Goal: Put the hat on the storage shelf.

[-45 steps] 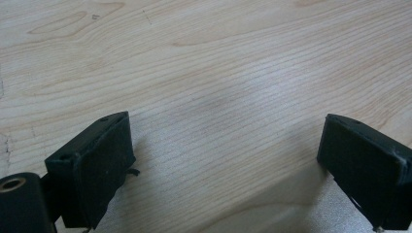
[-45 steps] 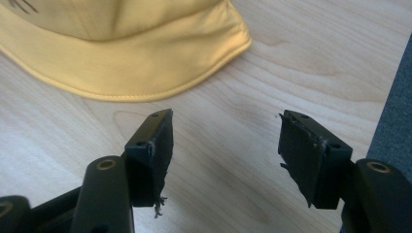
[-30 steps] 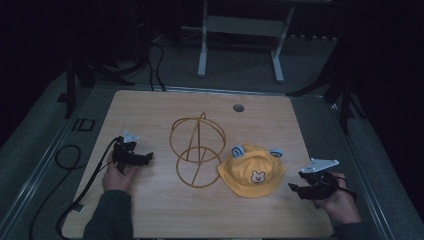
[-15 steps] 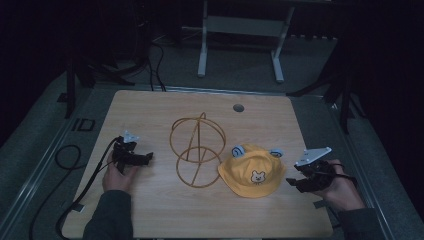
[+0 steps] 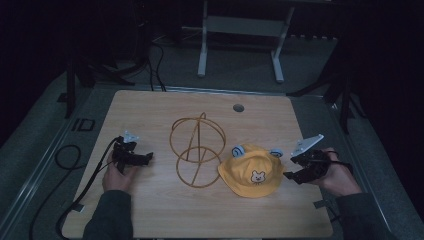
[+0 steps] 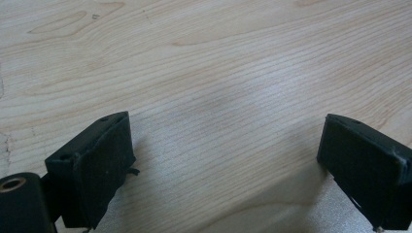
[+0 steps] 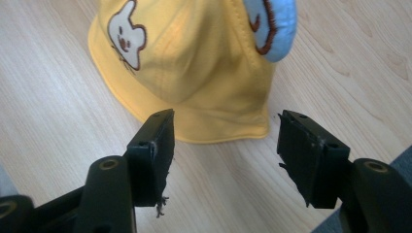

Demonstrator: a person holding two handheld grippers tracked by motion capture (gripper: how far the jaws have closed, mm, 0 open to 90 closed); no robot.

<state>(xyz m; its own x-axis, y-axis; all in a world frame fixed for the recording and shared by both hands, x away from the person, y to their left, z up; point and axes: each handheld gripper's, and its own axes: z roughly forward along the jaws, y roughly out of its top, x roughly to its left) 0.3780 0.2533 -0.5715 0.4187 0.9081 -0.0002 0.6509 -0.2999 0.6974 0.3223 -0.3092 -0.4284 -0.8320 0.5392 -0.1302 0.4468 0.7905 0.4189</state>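
On the surface (image 5: 150,210): yellow hat (image 5: 251,172) lies flat, just right of the wire stand (image 5: 196,150), not touching it.
Right tongs (image 5: 292,170): jaws apart, just been opening, nothing between them; brim just ahead.
Left tongs (image 5: 146,159): open over bare wood, empty.
Risk 1: soft brim may fold or slide when pinched, causing a thin, weak hold.
Risk 2: dragging the hat could nudge the light stand.

A wooden table (image 5: 150,210) carries a yellow hat (image 5: 252,170) (bear-faced) beside a wire stand (image 5: 196,150).
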